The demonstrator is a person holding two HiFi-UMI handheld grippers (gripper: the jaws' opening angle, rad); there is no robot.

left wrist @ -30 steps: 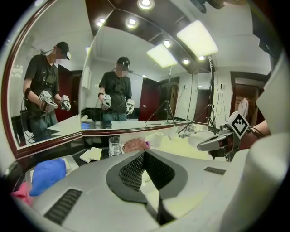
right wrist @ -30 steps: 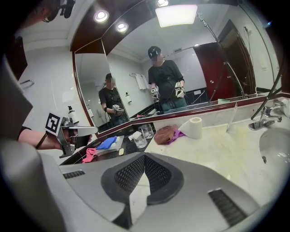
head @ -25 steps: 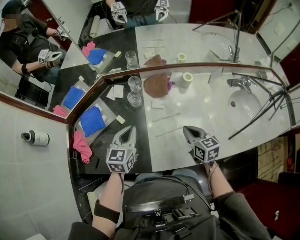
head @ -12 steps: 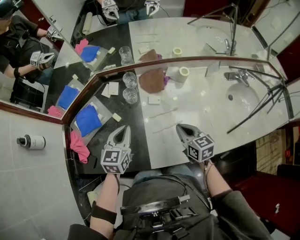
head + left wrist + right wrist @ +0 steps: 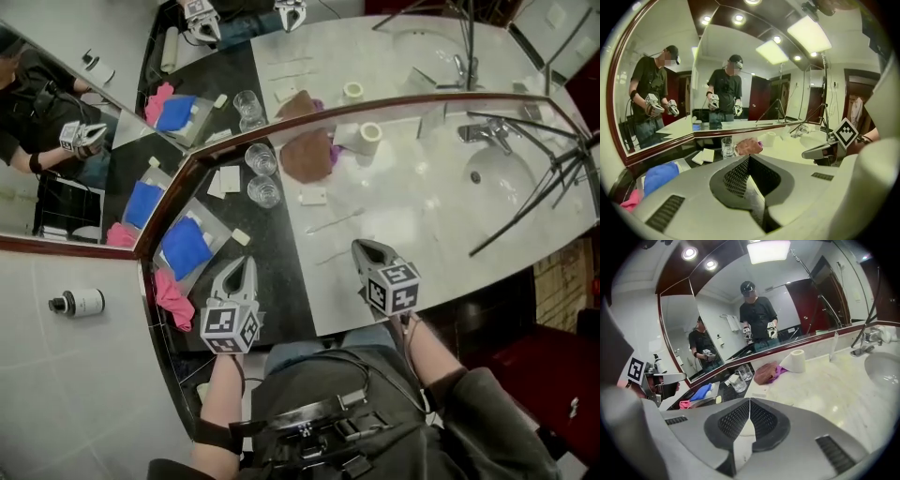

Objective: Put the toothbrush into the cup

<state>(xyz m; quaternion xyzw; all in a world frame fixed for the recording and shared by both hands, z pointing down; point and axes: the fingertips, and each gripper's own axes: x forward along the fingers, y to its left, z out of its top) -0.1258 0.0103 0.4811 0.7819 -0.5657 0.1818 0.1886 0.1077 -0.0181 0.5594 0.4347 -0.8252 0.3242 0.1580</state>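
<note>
As right gripper (image 5: 360,247) sinks toward toothbrush (image 5: 331,256), jaws pressed together, empty | left gripper (image 5: 246,263) likewise closed, empty | glass cup (image 5: 264,192) waits; grasp not begun

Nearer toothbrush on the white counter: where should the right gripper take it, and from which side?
Mid-handle, from above, pinching across its length. The toothbrush lies flat and thin on the counter, just left of the shut right gripper, running roughly left to right; open first. Bristle end too small to tell.
</note>
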